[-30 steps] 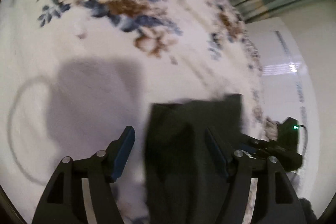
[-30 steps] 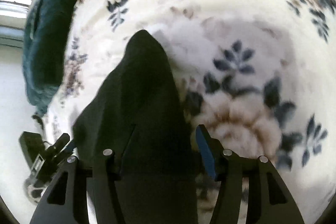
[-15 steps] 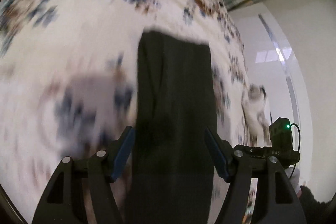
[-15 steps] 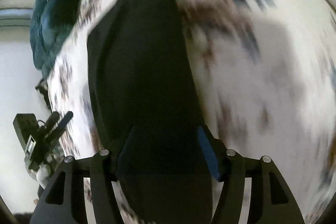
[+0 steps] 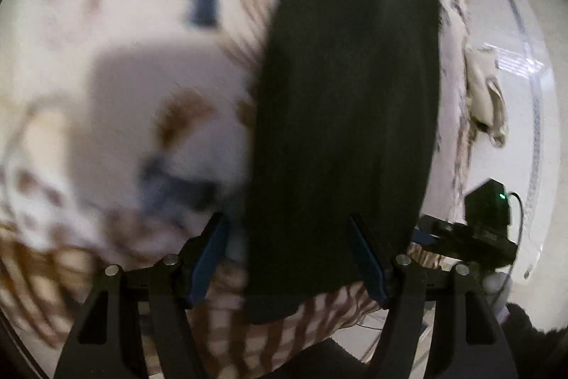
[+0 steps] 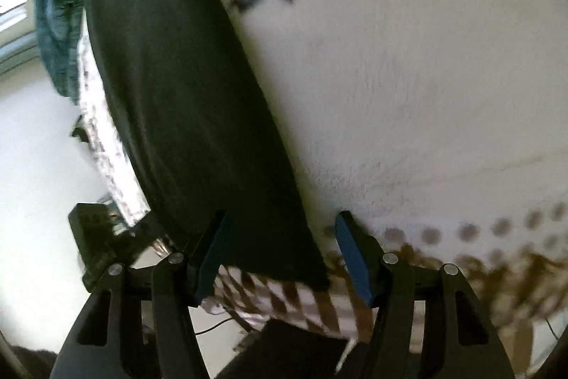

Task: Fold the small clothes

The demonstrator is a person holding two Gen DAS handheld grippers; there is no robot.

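A dark folded garment [image 5: 348, 102] lies flat as a long strip on the white floral blanket [image 5: 117, 66] near the bed's edge. In the left wrist view my left gripper [image 5: 289, 254] is open, its blue pads wide apart over the garment's near end. In the right wrist view the same garment [image 6: 184, 102] runs away to the upper left, and my right gripper [image 6: 280, 253] is open over its near corner. Neither gripper holds cloth. The view is blurred by motion.
The blanket's brown checked border [image 6: 305, 297] hangs over the bed's near edge. A dark green cushion [image 6: 56, 23] lies at the far end. The other gripper's black body [image 5: 486, 219] shows at the right, beside a white floor. A pale cloth [image 5: 486, 95] hangs off the bed.
Both grippers have pulled back toward the bed's near edge, so the garment now stretches away from them and the checked border has come into view. Both stayed open.
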